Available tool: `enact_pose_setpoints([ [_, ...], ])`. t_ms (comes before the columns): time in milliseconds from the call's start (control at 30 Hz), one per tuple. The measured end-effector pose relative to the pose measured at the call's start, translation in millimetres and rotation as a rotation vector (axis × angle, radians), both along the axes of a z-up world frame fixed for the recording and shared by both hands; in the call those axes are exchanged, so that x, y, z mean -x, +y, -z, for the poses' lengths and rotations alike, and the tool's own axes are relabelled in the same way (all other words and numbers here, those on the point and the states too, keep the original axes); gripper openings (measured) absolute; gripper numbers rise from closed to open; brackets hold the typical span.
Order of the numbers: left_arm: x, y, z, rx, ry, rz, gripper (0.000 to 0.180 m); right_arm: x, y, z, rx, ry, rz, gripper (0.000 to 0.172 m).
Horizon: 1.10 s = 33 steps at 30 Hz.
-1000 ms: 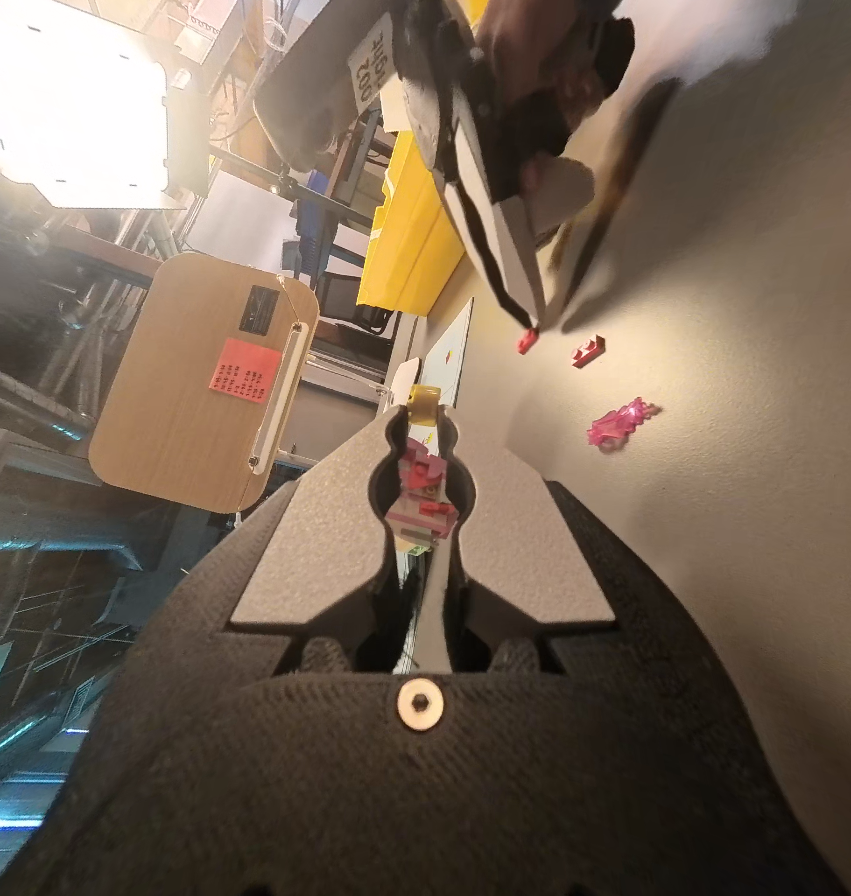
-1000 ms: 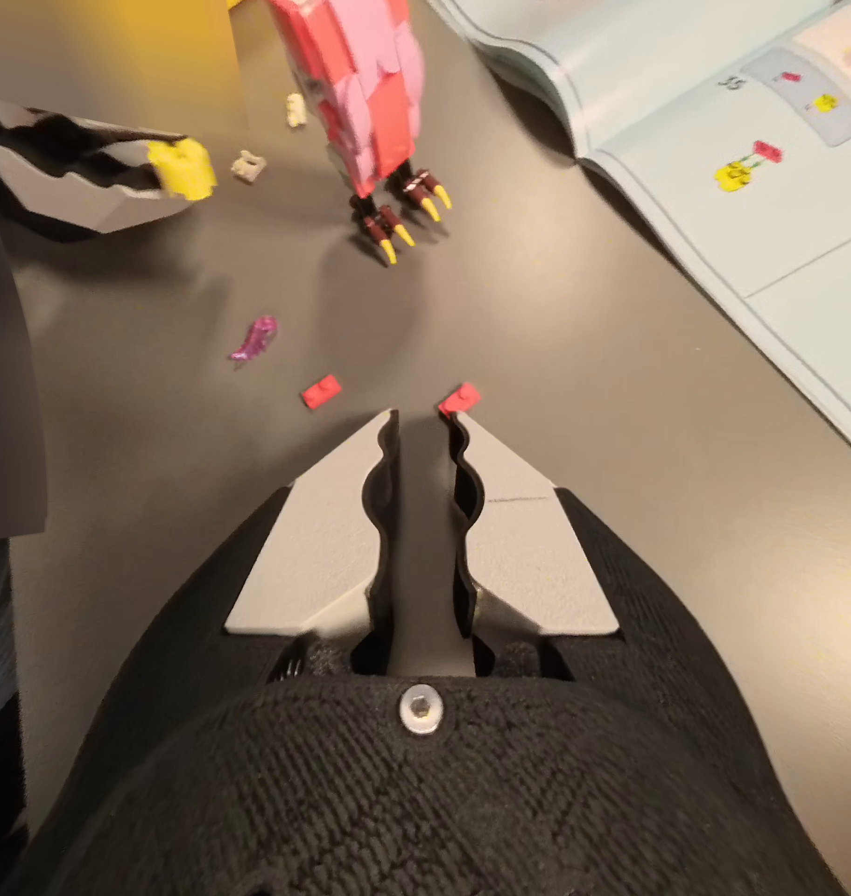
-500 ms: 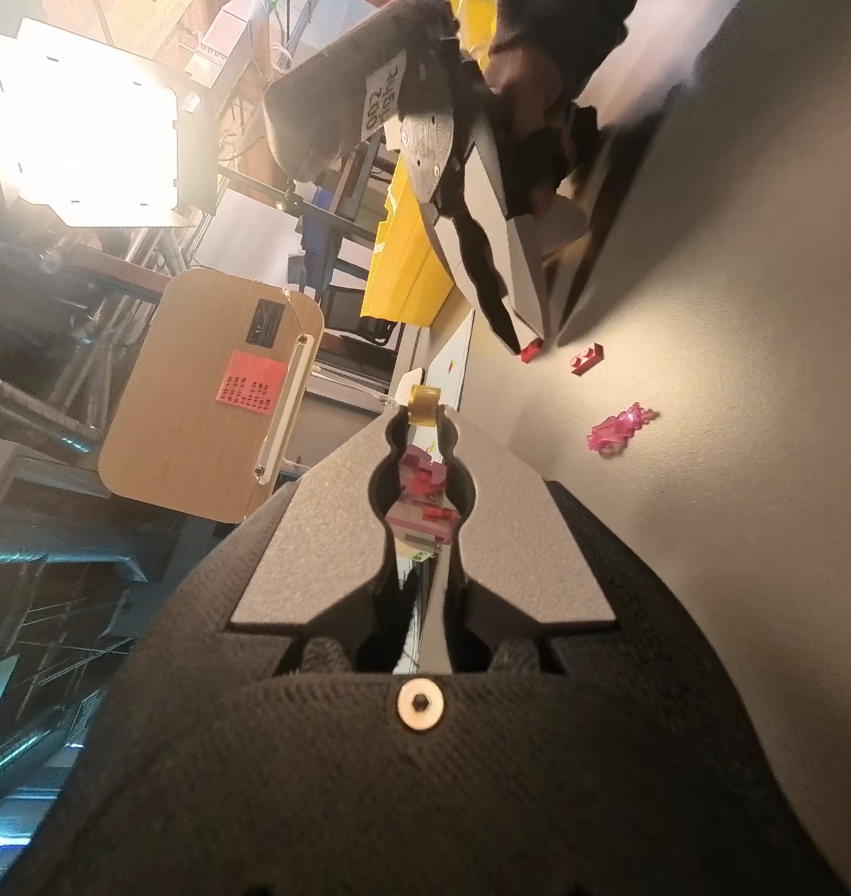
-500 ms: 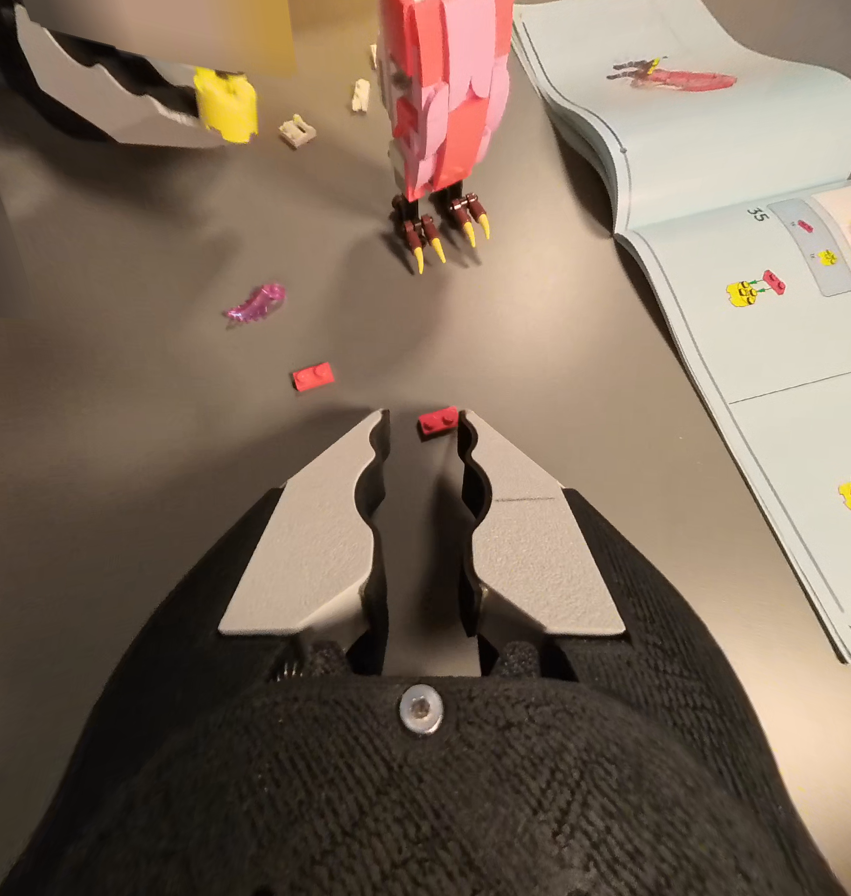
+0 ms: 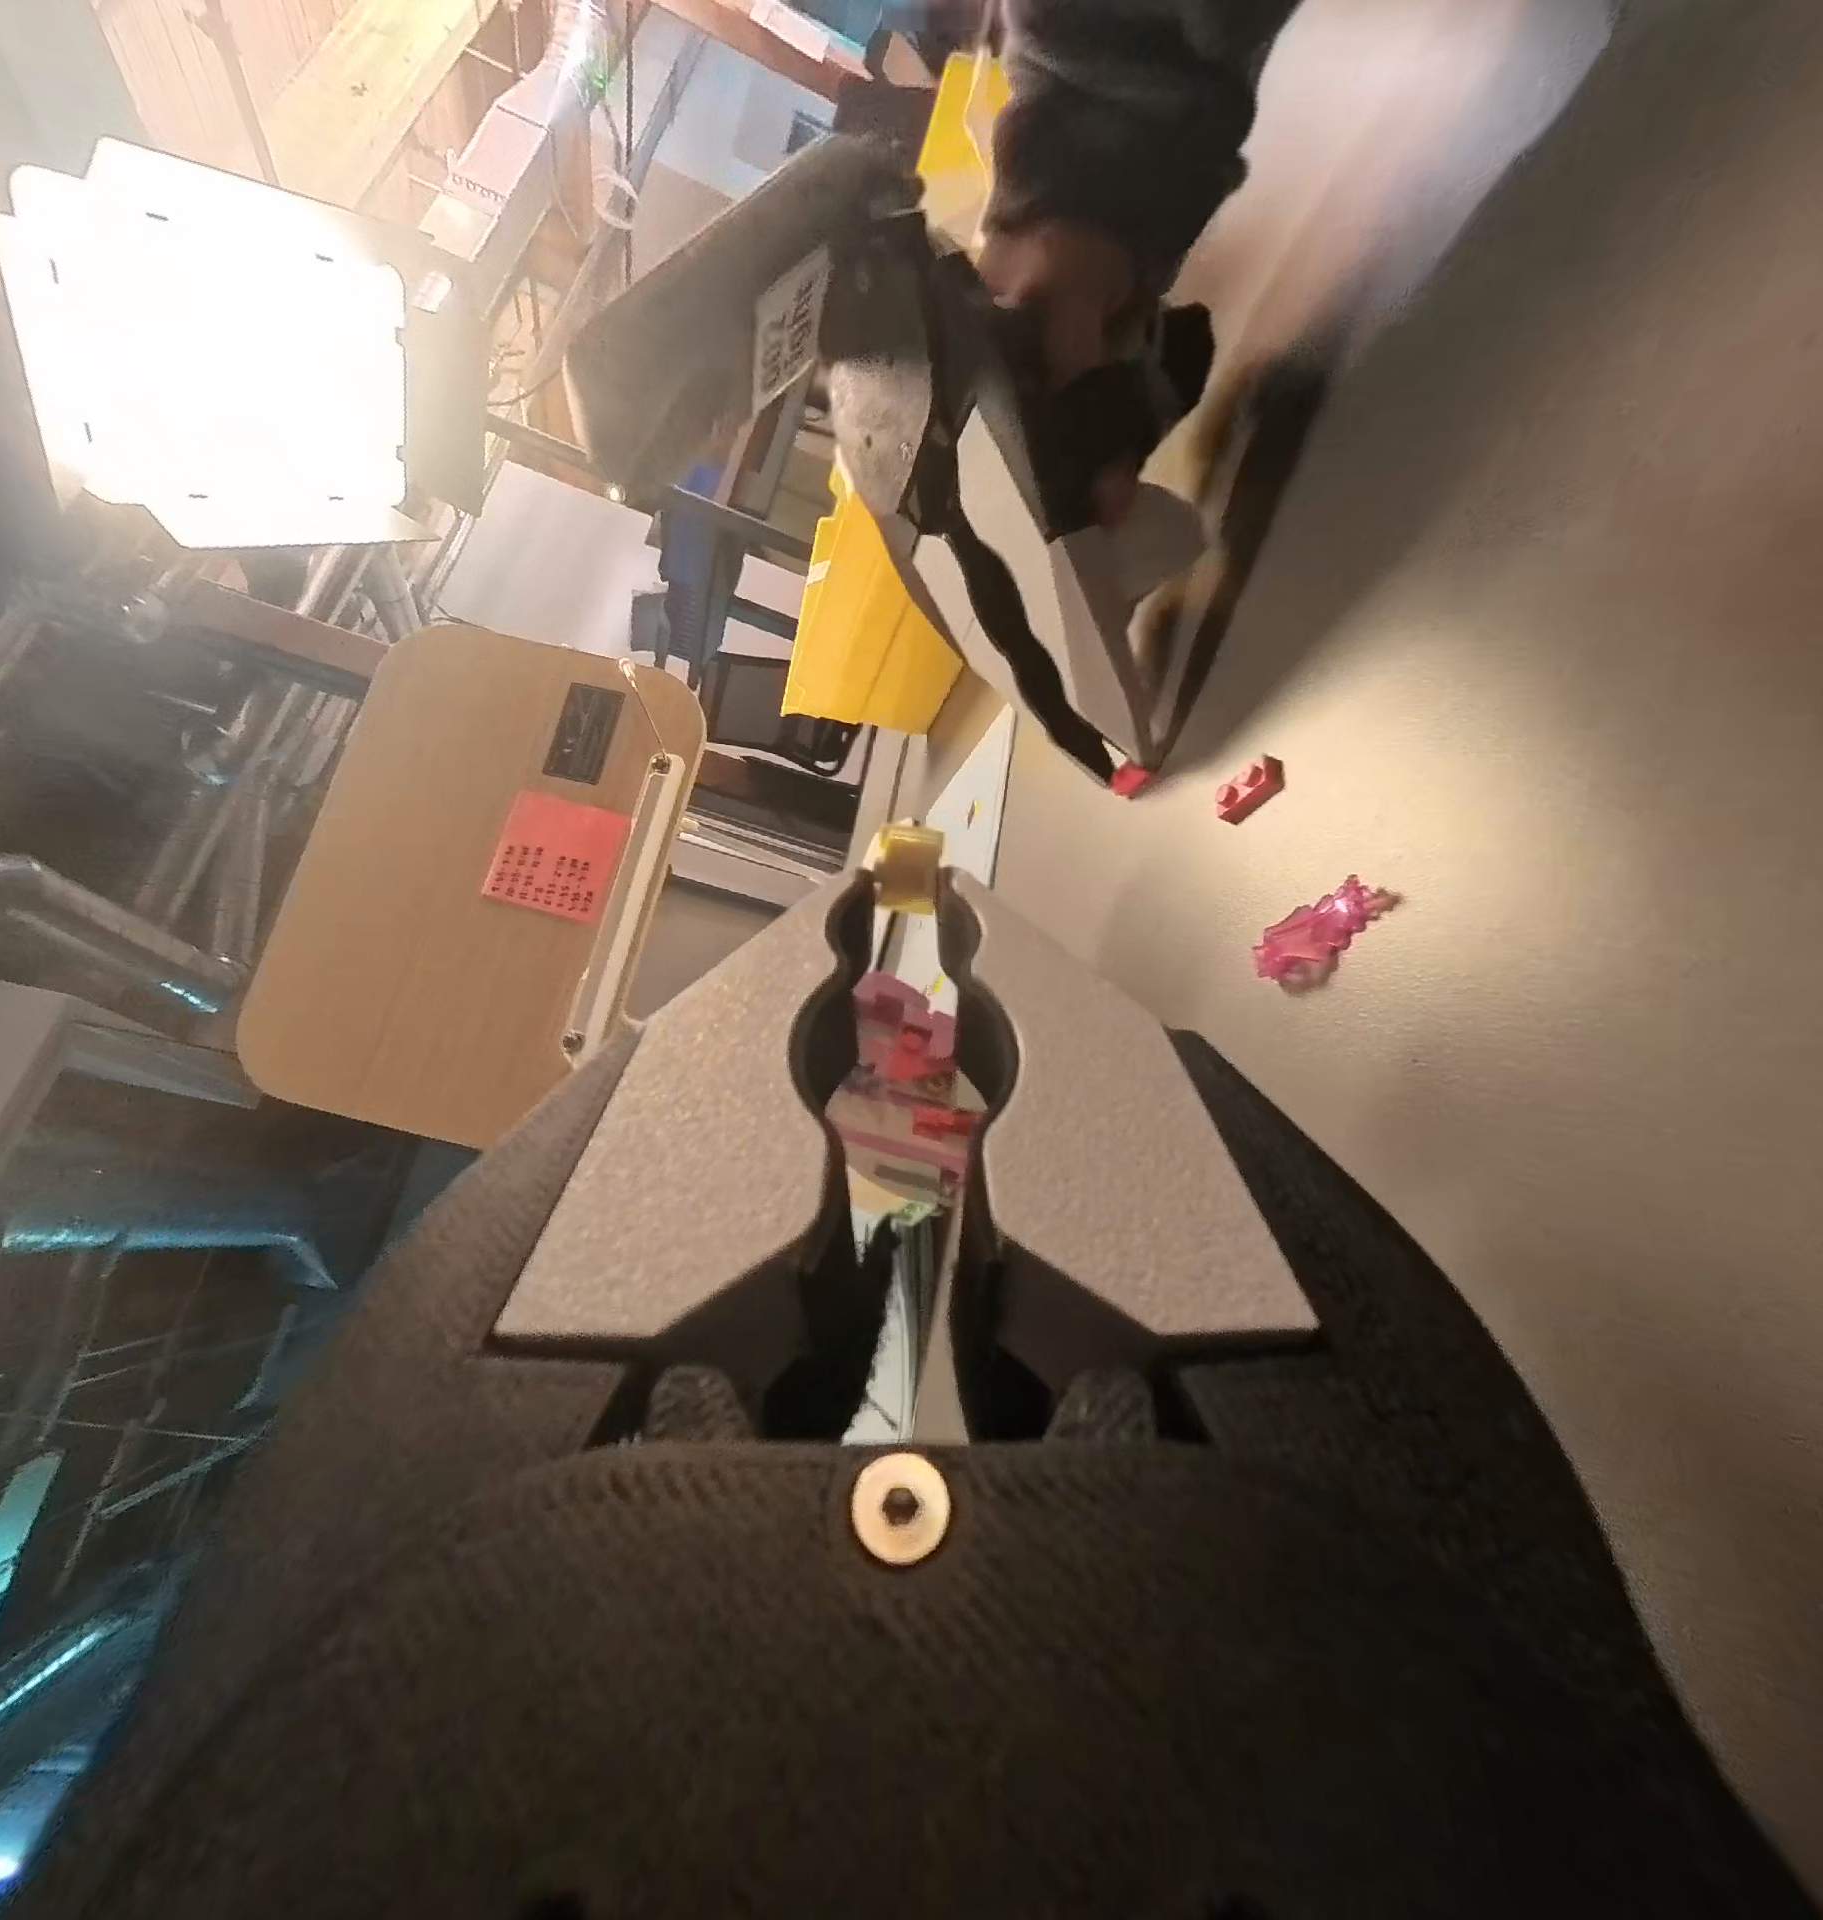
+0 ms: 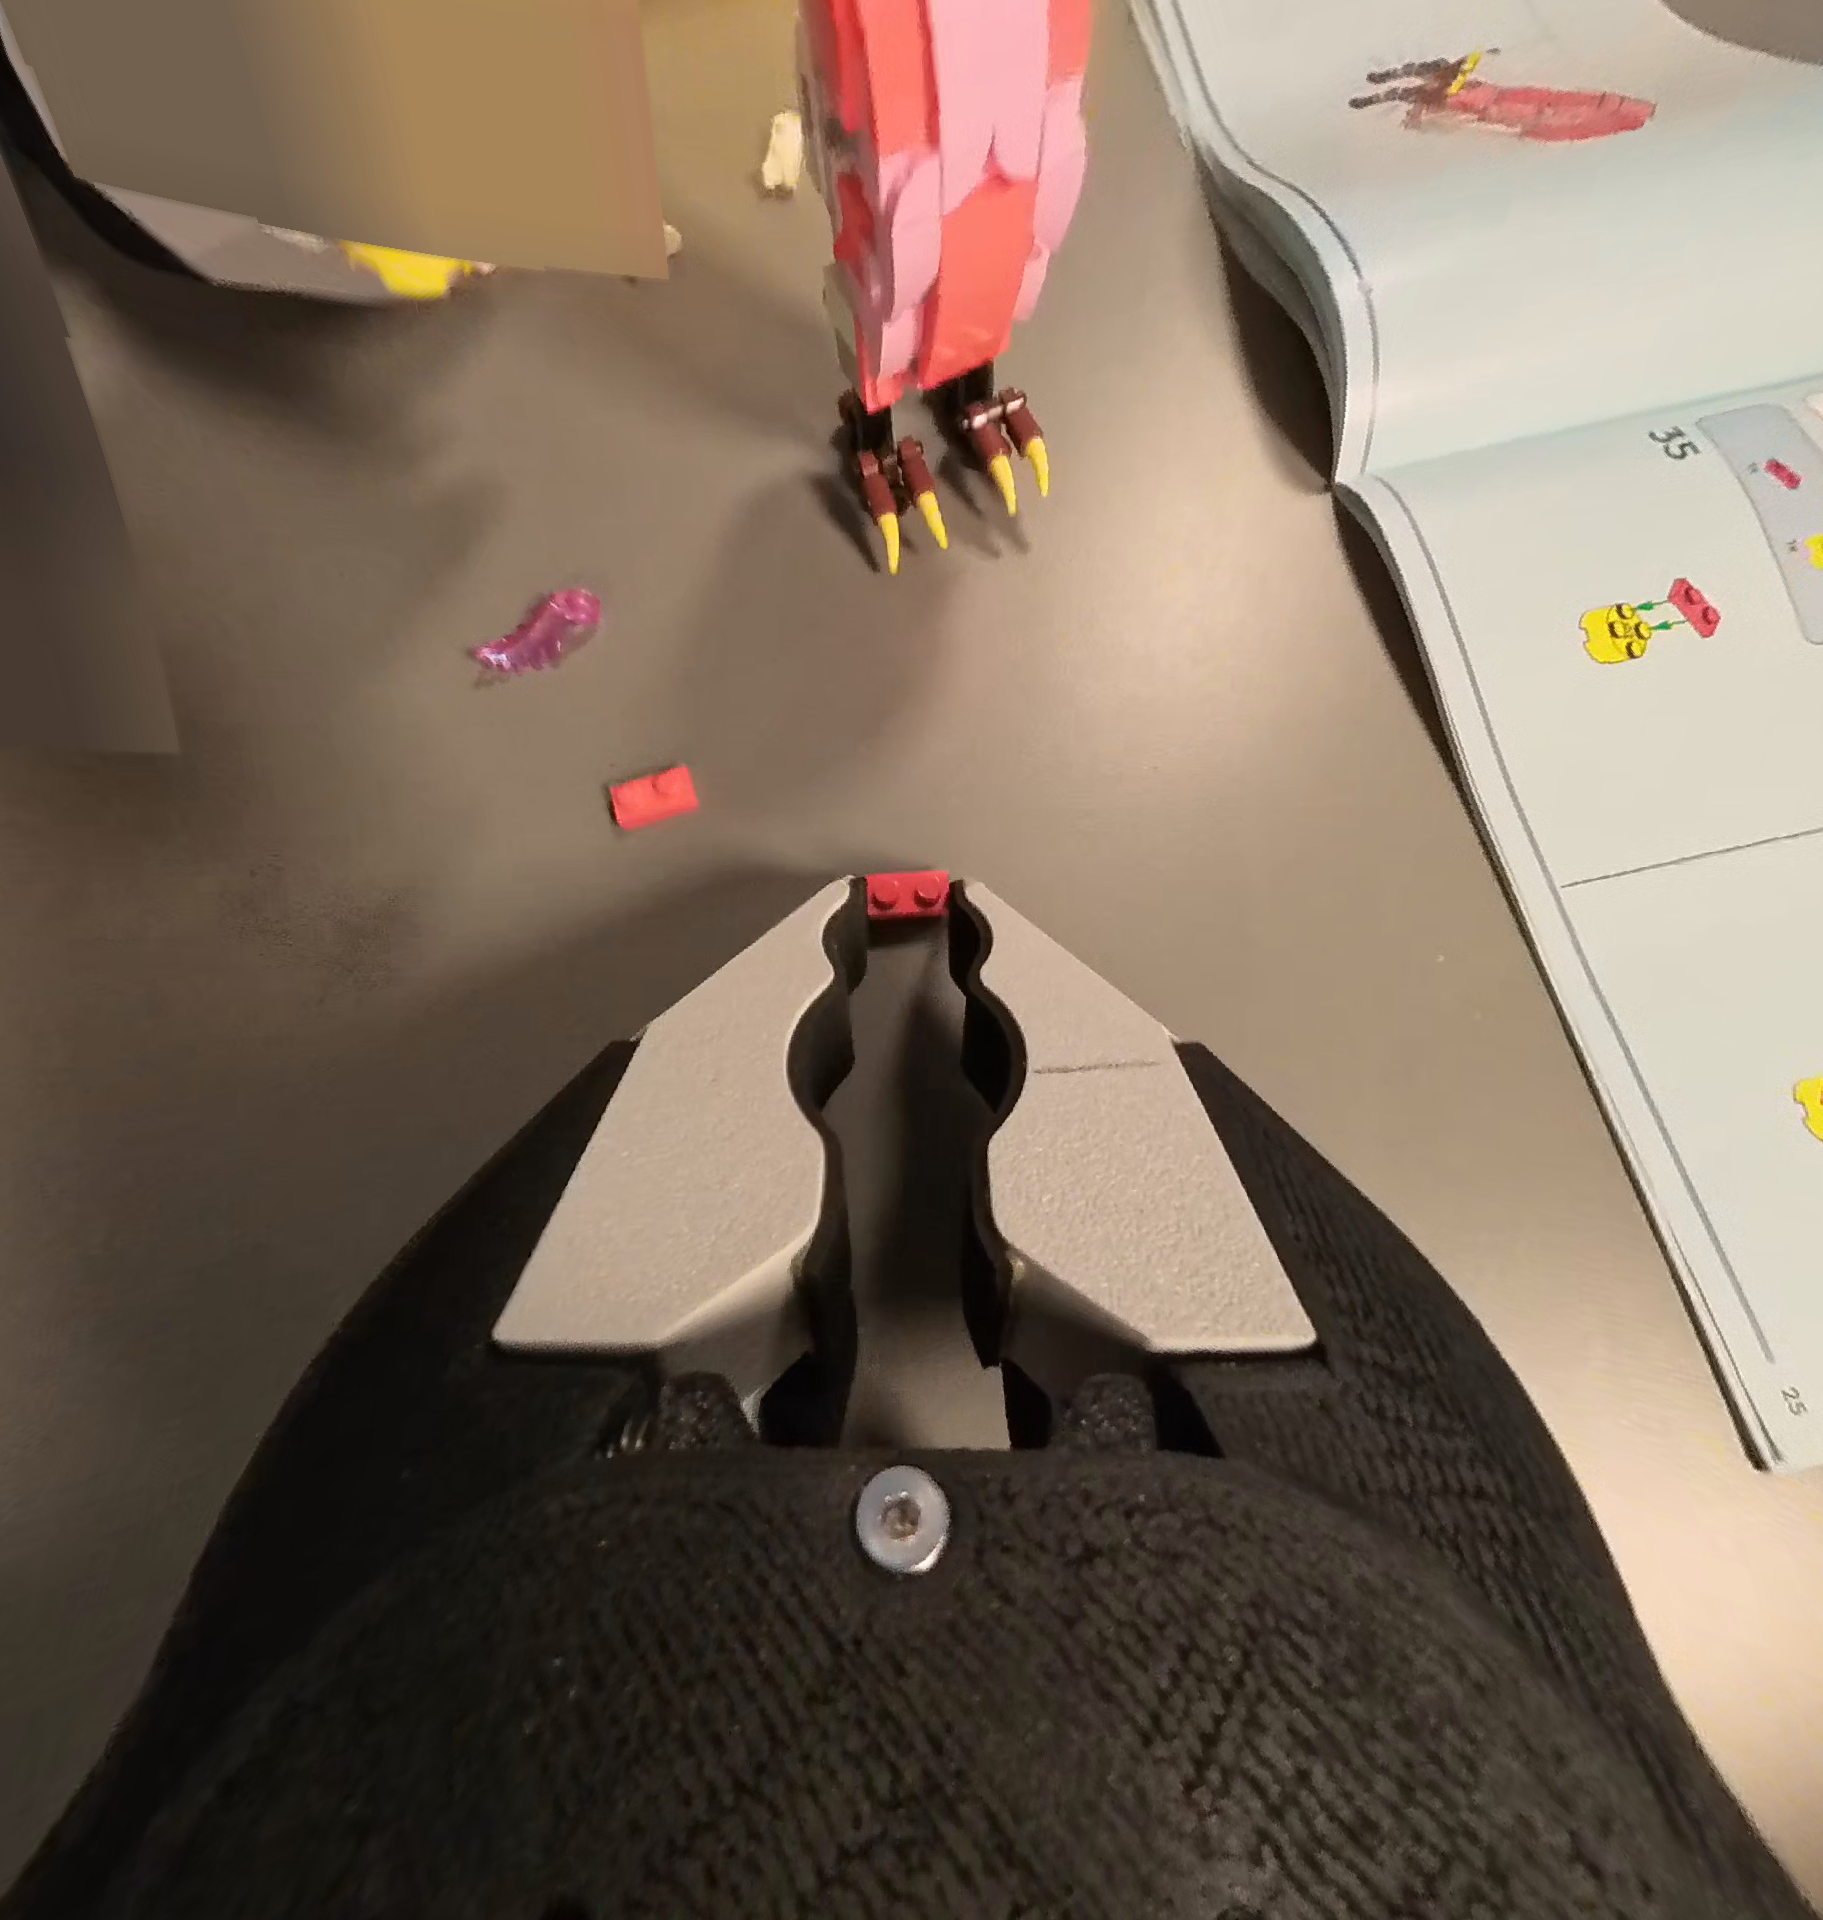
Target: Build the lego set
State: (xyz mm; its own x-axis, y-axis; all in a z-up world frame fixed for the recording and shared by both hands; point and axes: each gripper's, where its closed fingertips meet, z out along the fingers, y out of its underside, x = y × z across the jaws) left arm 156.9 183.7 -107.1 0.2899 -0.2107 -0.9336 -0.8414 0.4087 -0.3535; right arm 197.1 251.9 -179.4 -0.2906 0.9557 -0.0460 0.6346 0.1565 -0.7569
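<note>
- My right claw (image 6: 907, 902) grips a small red two-stud plate (image 6: 907, 896) at its very tips, both pads pressed on the plate's ends; the plate sits low at the grey surface (image 6: 1146, 748)
- My left claw (image 5: 909, 896) is closed on a small yellow brick (image 5: 907, 871) held at its tips, up off the surface; my view there is rolled sideways
- Just beside the gripped plate lies a second red plate (image 6: 653, 798); farther off lies a translucent pink feather piece (image 6: 539, 632)
- Ahead stands a red and pink brick-built bird (image 6: 948, 197) on dark feet with yellow claws
- An open instruction booklet (image 6: 1613, 727) lies to the right of the bird; a bright light panel (image 5: 211, 343) and a yellow bin (image 5: 865, 644) show beyond the surface's edge
</note>
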Motion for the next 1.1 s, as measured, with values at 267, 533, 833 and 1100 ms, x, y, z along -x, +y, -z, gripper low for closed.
enact_pose_setpoints([
  [267, -4.5, -6.7, -9.6, -0.115, 0.053, 0.034, 0.009, 31.2, -72.1, -80.0, 0.174, 0.203, -0.19, 0.014],
  [533, -6.5, -10.2, -12.1, -0.15, 0.069, 0.044, 0.01, 37.8, -91.5, -96.8, 0.173, 0.178, -0.261, 0.013],
  [833, -8.6, -12.2, -14.2, -0.188, 0.09, 0.041, 0.009, 35.5, -90.1, -93.6, 0.119, 0.034, -0.268, 0.013],
  [1100, -8.7, -14.9, -20.5, -0.226, 0.081, 0.035, 0.01, 35.9, -92.8, -98.4, 0.015, -0.044, -0.301, 0.014],
])
